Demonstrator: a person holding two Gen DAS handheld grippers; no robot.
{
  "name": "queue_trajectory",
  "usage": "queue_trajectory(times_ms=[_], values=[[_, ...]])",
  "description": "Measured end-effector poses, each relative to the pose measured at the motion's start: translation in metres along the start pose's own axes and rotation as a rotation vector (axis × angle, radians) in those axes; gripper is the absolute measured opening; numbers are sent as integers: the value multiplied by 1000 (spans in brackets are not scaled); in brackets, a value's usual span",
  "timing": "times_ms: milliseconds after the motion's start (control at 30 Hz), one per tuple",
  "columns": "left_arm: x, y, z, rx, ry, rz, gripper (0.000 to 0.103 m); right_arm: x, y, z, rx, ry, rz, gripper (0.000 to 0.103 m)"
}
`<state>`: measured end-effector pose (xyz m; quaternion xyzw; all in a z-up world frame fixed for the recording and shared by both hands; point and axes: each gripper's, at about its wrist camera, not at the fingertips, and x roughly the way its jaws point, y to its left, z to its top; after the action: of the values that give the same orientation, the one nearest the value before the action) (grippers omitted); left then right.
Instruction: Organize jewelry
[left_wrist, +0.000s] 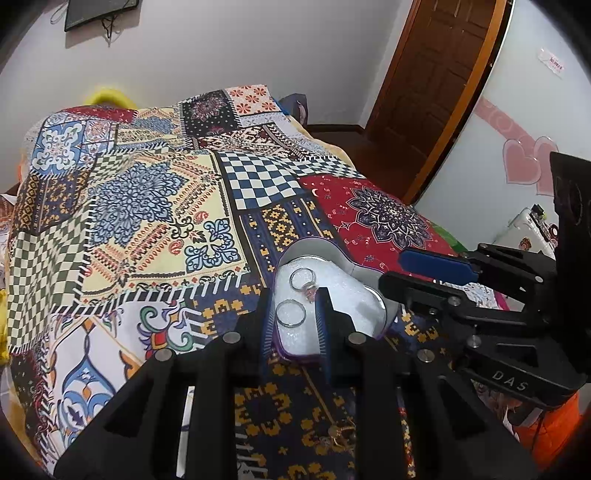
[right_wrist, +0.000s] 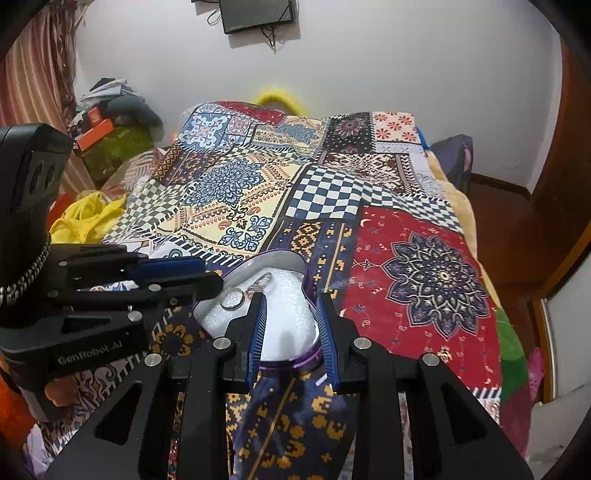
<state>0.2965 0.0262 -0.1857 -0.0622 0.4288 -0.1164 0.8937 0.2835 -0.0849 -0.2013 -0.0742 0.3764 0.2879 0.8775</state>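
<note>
2 grippers, left (left_wrist: 295, 314) and right (right_wrist: 291, 325), jaws parted, straddle the heart-shaped box (left_wrist: 364, 306).

Left claw (left_wrist: 295, 314) and right claw (right_wrist: 290, 321), jaws parted, close together.

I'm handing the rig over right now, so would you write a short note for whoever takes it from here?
Left gripper: open, fingers either side of the purple heart-shaped box's near end, holding nothing.
Right gripper: open, straddling the same box's other lobe.
The box sits open on the patchwork bedspread.
Done: two silver rings lie on its white lining.
Left: gold-coloured jewelry is on the bedspread under the left gripper; no lid is in view.
</note>
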Motion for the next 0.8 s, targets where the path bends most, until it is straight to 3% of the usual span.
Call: queue_trajectory(times_ms=[167,533,633,800], values=[[-20,-2,-4,-11,-21,23,28,-15,7,-1,-12,-22,-21,26],[-77,-20,-20,29,-92,95,47,-57,24,-11,-16,-87,-54,40],[-89,-26,-28,37,-101,100,47,-69,28,-15,-10,-108,-59,46],[-98,-28,-47,31,-83,104,48,-82,35,-23,-11,-123,-63,46]])
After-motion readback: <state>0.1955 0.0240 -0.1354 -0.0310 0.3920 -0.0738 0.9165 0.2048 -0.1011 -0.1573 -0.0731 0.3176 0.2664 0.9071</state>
